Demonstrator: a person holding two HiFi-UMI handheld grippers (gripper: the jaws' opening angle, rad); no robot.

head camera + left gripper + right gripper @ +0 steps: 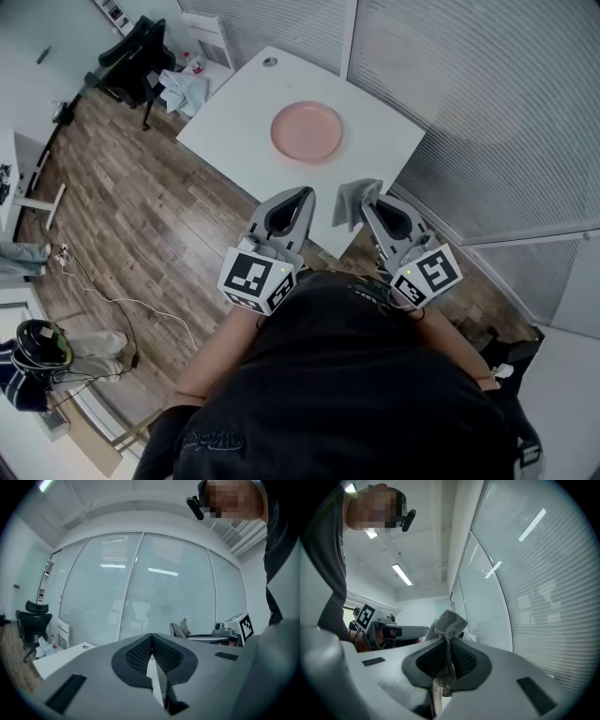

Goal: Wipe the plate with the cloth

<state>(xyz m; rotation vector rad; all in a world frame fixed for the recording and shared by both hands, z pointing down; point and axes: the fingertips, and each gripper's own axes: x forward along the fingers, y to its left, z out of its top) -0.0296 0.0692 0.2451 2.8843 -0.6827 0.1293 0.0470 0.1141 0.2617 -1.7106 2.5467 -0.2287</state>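
Observation:
A pink plate (307,131) lies on the white table (234,122) ahead of me. My right gripper (371,201) is shut on a grey cloth (354,200), which bunches up past its tips over the table's near edge; the same cloth (449,623) sticks out from between its jaws in the right gripper view. My left gripper (302,195) is shut with nothing in it, its tips over the table's near edge, left of the cloth. In the left gripper view, the left gripper (151,637) points level toward the blinds, with the cloth (180,629) to its right.
A black office chair (136,56) and a light cloth heap (183,91) stand at the table's far left corner. Glass walls with blinds (469,103) run along the right. Cables (112,300) trail on the wood floor. A person (37,361) sits at lower left.

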